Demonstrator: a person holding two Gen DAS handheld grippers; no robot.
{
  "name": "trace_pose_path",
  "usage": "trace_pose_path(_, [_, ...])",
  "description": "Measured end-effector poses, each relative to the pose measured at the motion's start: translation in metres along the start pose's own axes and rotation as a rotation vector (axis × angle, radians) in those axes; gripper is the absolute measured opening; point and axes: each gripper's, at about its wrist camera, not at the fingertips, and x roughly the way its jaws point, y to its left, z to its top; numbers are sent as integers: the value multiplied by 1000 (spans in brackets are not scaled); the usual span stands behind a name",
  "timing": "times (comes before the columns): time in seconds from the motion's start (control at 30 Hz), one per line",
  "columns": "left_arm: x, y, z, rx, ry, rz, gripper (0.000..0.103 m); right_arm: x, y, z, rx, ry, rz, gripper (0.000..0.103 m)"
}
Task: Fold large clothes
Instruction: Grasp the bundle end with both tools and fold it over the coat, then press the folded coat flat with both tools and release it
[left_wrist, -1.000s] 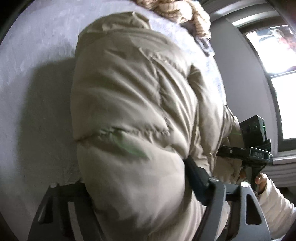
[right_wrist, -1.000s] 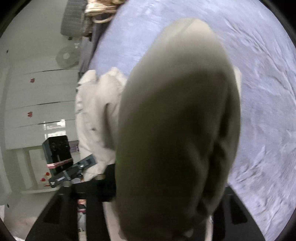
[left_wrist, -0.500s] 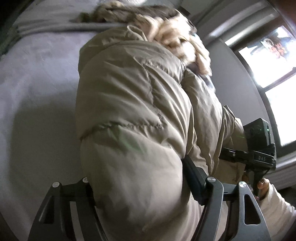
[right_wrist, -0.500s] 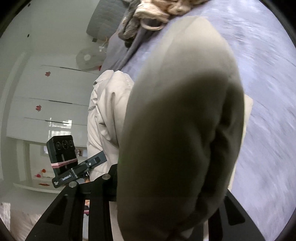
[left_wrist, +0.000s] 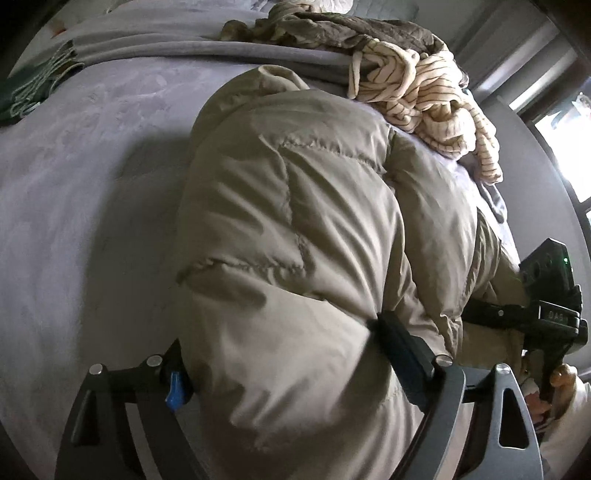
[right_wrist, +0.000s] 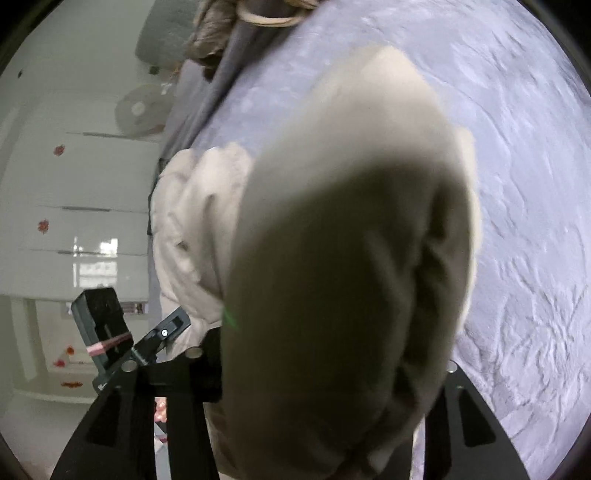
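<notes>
Both claws' jaws just widened around jacket (left_wrist: 295, 240).

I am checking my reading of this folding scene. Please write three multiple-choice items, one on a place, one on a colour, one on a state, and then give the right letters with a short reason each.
1. Where does the striped cream garment lie?
A. on the bed, beyond the jacket
B. on the floor
C. between the left tongs

2. What colour is the bed cover?
A. red
B. pale lilac-grey
C. black

3. What fills the left tongs?
A. nothing
B. a pillow
C. a bulk of the puffer jacket

Answers:
1 A: in the left wrist view the striped cream garment is heaped on the bed past the beige puffer jacket.
2 B: the bed cover is pale lilac-grey in both views.
3 C: padded jacket fabric bulges between both fingers of the left tongs.
</notes>
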Motion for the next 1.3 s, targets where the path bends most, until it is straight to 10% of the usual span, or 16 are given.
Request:
trace_pose_path(0.23, [-57,-20,15,98,-159,115,89,-63,41,-19,-81,-155,-284,55])
trace_pose_path(0.33, [-52,-17,35,90,-178,146,89,-91,75,-35,-191,-335,-427,22])
trace_pose_path(0.43, [-37,-13,42,64,-166,143,89,-95,116,-31,-280,-429,-397,19])
trace_pose_path(0.57, [-16,-31,36,72,-152,150,89,-66,132,-18,-335,-346,-341,19])
trace_pose_path(0.9, [23,-73,32,97,-136,271,91,-10,20,13,-124,-222,-431,4])
trace_pose_path(1.3, [-12,-69,16,108,-102,317,91,-32,43,-3,-174,-196,-406,10])
